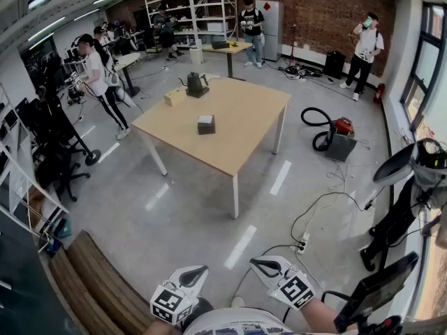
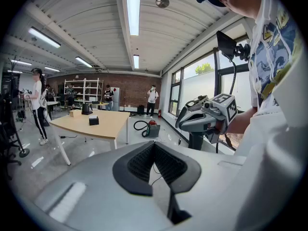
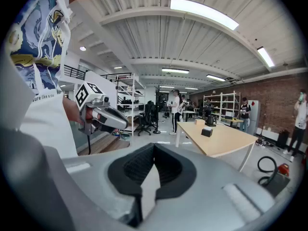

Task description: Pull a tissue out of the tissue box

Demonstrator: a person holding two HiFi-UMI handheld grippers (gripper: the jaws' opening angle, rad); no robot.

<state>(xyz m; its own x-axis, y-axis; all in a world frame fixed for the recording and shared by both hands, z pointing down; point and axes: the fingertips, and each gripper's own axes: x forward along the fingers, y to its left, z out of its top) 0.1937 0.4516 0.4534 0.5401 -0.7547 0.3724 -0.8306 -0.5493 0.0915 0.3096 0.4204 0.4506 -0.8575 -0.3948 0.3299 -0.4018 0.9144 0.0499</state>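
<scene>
Tissue box (image 1: 206, 124), small, dark, white tissue on top, sits on the pale wooden tabletop (image 1: 246, 130), well apart from the grey left tongs (image 1: 190, 278) and right tongs (image 1: 264, 264), both closed tight, holding nothing.

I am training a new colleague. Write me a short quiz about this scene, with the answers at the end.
1. True or false: the tissue box stands on the wooden table.
2. Choose one. The left tongs and the right tongs are: A) both open; B) both shut and empty; C) both shut on a tissue.
3. Short answer: in the head view, which red and grey machine with a black hose sits on the floor to the right of the table?

Key:
1. True.
2. B.
3. The vacuum cleaner.
</scene>
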